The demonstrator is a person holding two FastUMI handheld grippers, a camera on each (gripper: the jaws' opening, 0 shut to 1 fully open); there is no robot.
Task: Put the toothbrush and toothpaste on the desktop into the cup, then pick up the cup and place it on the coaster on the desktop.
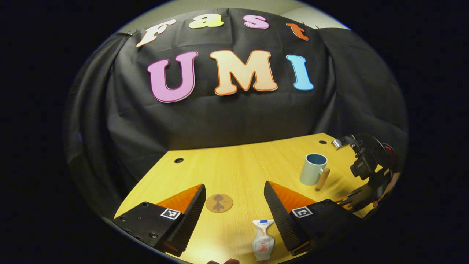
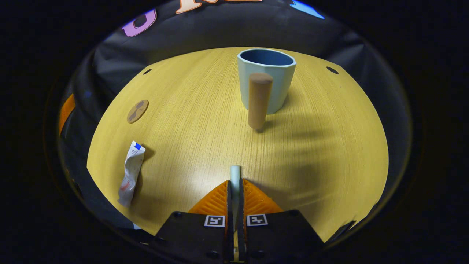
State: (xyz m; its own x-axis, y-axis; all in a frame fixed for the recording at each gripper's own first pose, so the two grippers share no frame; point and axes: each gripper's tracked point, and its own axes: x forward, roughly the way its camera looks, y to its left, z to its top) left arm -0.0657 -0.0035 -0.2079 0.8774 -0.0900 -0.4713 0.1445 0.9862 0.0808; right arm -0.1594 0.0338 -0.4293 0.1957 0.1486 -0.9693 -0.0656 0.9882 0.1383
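A pale blue cup [image 2: 266,80] with a wooden handle [image 2: 259,99] stands upright on the wooden desktop [image 2: 190,110], ahead of my right gripper [image 2: 234,182]. That gripper is shut on a thin pale toothbrush [image 2: 234,173], whose end pokes out past the fingertips. The crumpled white toothpaste tube [image 1: 263,238] lies flat between the fingers of my open left gripper [image 1: 234,185], close to its right finger. Just ahead of the left finger lies a round brown coaster [image 1: 219,202]. The cup [image 1: 313,168] stands farther right, with the right gripper [image 1: 350,200] beside it.
The toothpaste tube [image 2: 130,172] lies near the desk's left edge in the right gripper view, with the coaster [image 2: 137,111] beyond it. Small dark holes [image 1: 178,160] mark the desk's far corners. Black cloth walls close in behind and on both sides.
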